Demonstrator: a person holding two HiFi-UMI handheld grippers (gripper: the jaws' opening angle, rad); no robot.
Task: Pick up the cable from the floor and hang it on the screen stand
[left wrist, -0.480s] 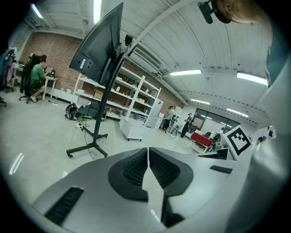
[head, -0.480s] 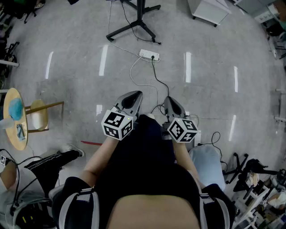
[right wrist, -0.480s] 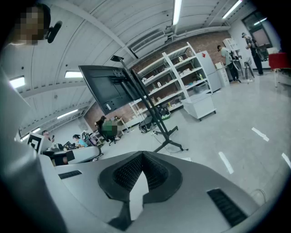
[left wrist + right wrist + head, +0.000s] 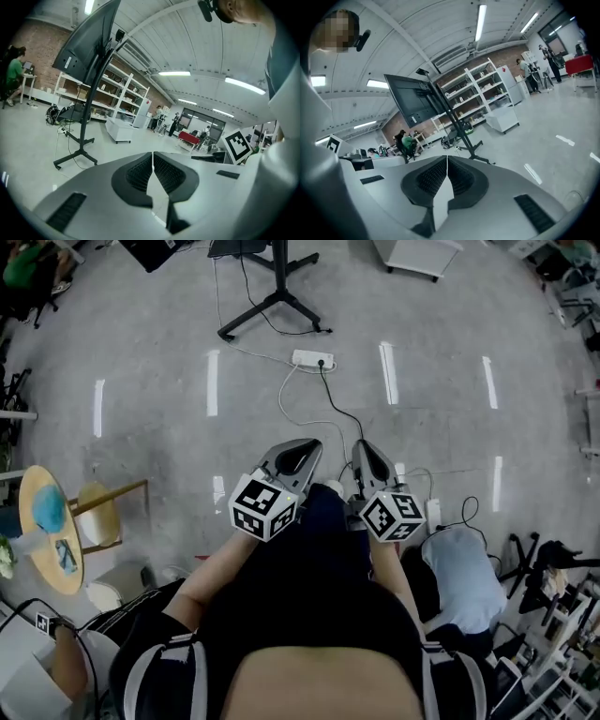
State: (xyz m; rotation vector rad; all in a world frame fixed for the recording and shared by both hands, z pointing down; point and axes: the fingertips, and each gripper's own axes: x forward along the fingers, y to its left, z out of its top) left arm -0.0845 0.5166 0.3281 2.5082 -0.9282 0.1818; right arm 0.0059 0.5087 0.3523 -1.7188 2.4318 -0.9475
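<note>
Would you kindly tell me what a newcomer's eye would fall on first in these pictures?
First come the two grippers with marker cubes, side by side in front of the person: the left gripper and the right gripper are both shut and empty. Ahead on the grey floor lies a white power strip, from which a black cable and a white cable snake towards the person. Beyond it stands the black screen stand.

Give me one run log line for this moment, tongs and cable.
left tongs: shut, empty | right tongs: shut, empty | white cable: on floor, untouched | screen stand: ahead
</note>
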